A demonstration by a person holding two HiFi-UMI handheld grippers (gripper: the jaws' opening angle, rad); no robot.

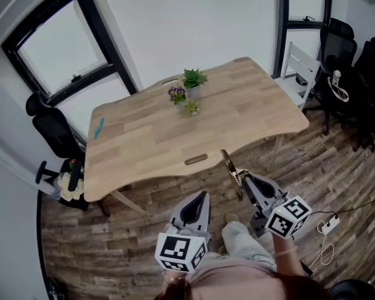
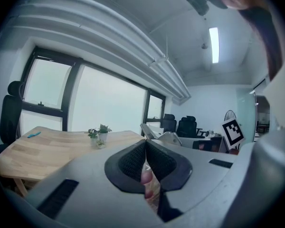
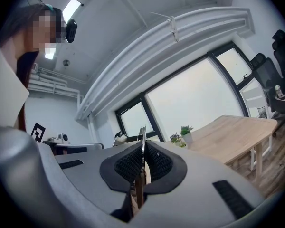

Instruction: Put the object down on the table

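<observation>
Right gripper point(image 1: 244, 180) is clamped tight on a thin, blade-like tool point(image 1: 227, 162), jaws pinched on its flat sides. The tool hangs in the air just short of the desk's point(image 1: 250, 114) near edge, over the floor, tip aimed at the desk. Nothing is set down yet. Left gripper point(image 1: 202, 197) sits alongside, also short of the desk, jaws together and carrying nothing I can make out. Here's the danger, I'd say: let go too early and the tool drops to the floor, not the desk. Come in low and that leading tip could jab the desk's edge and twist in such a narrow grip. Set it right at the near edge and it may tip off. The potted plants point(image 1: 190, 86) toward the desk's far side look safely clear.
</observation>
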